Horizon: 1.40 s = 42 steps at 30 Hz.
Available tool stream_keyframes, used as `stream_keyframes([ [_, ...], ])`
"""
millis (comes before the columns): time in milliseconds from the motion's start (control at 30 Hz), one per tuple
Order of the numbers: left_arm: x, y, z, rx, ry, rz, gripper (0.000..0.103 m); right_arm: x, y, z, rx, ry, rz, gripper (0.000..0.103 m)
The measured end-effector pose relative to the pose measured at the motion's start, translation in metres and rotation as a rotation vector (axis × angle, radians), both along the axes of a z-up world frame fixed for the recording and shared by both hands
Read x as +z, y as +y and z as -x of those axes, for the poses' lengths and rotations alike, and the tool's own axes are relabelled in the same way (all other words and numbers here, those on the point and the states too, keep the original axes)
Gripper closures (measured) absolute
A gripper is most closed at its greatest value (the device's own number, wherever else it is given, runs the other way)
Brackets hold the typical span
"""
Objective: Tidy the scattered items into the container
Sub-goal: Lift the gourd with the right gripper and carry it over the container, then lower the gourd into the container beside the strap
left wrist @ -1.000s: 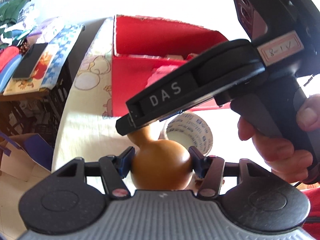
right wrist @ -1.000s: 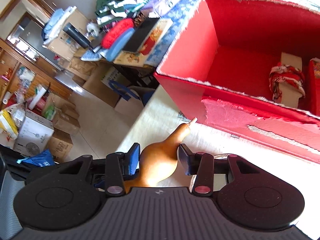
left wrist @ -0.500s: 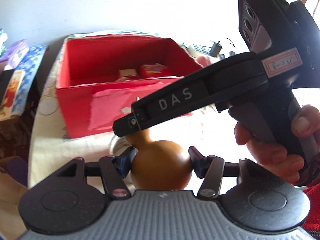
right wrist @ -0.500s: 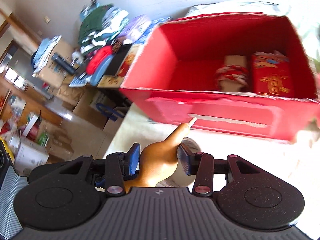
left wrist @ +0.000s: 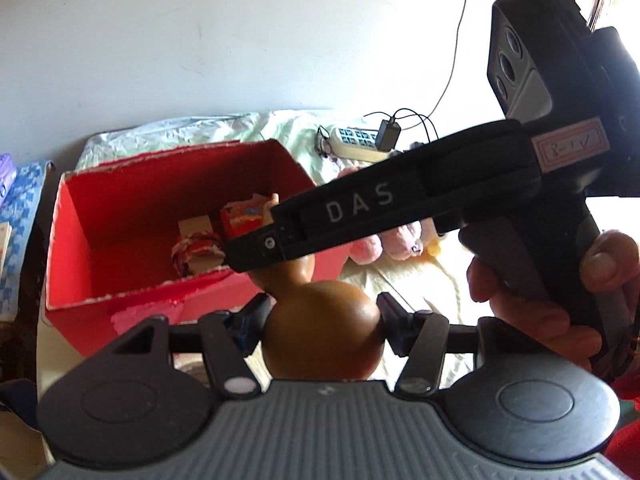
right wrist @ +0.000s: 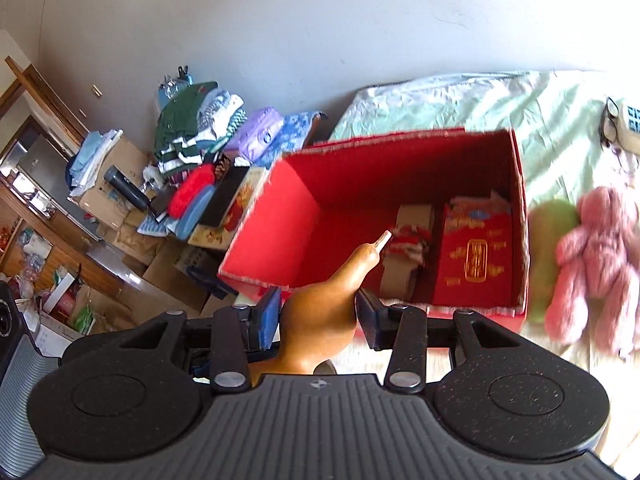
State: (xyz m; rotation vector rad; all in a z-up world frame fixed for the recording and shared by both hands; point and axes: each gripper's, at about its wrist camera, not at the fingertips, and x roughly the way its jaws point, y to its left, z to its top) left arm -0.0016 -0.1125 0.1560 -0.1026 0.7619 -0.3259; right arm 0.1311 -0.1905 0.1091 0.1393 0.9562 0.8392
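A brown gourd (left wrist: 322, 340) is gripped by both claws at once: its round belly is clamped between the pads of the left claw (left wrist: 322, 318), while its narrower upper body is pinched by the right claw (right wrist: 318, 310), whose blue-faced pads press on either side. In the right wrist view the gourd's tapered neck is tilted toward one o'clock, and its pale tip is seen against the open red box (right wrist: 280, 216). The gourd is held in the air, just short of the box's near wall; it is not inside. Within the box, toward its right end, a beige block wrapped in a red-and-white band (right wrist: 408, 240) is seen beside a red packet with gold print (right wrist: 476, 256). The box rests on a surface covered with a pale, crumpled cloth (right wrist: 440, 100). A pink plush toy (right wrist: 596, 256) lies on the cloth at three o'clock of the box, touching a green item (right wrist: 548, 232) that is too blurred to identify. In the left wrist view the black body of the right claw, marked DAS, is crossed over the gourd from the upper right, and it is grasped by the person's right hand (left wrist: 560, 292). A white power strip (left wrist: 356, 142) lies at one o'clock beyond the box. Folded clothes (right wrist: 192, 128) are piled at ten o'clock.
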Motion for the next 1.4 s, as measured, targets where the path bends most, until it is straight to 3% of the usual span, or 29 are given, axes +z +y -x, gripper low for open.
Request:
stream_keyframes([
  [200,0.016,-0.004,-0.028,0.051,-0.028,-0.037,0.045,0.01,0.007,-0.028,0.039,-0.027,-0.035,0.059],
  [467,0.021,0.016,-0.066,0.082,-0.037,-0.067,0.045,0.004,0.037,-0.064,0.034,0.006,-0.069,0.06],
  [733,-0.004,0.065,-0.107,0.063,0.02,-0.096,0.045,-0.023,0.087,-0.088,0.052,-0.001,-0.039,0.06],
  [1233,-0.084,0.108,-0.173,0.039,0.322,-0.069,0.045,-0.094,0.143,-0.143,0.153,0.24,0.155,0.06],
  [1400,-0.102,0.104,-0.194,0.039,0.425,-0.115,0.045,-0.111,0.153,-0.154,0.2,0.265,0.207,0.06],
])
